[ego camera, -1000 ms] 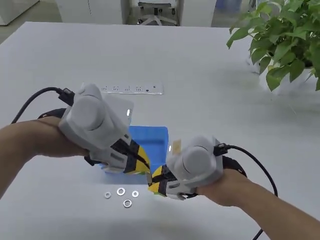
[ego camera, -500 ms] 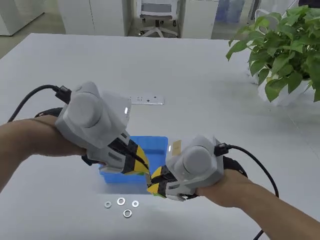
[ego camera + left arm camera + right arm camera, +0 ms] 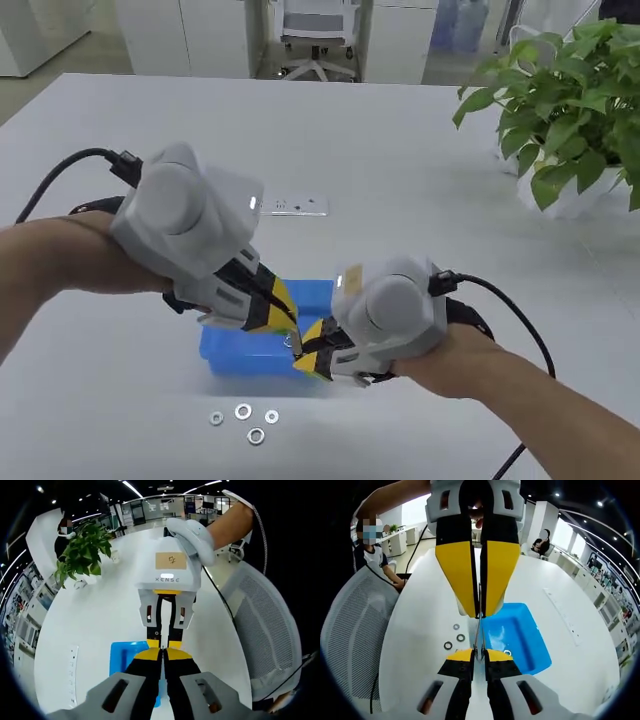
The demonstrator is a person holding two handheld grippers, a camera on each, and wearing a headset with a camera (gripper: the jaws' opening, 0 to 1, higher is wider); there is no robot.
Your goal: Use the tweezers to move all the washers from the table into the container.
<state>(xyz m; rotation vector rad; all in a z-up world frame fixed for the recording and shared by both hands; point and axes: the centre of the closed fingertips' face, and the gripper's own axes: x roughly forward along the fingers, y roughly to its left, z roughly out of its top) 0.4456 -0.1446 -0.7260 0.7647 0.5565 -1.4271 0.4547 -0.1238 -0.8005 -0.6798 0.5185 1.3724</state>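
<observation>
Metal washers (image 3: 244,412), judged light, thin and slick, lie flat on the bench (image 3: 420,180) beside the blue container (image 3: 238,354), so with my left tool (image 3: 161,653) and right tool (image 3: 479,656) both clamped on the tweezers (image 3: 479,632) I would nip each across its rim.

My head camera looks steeply down at the table (image 3: 400,150) from near. My two gripper cameras face each other closely. All three share the blue container (image 3: 240,352).

container (image 3: 238,355): partly hidden | tweezers (image 3: 478,635): thin sliver (edge-on), tips hidden
</observation>
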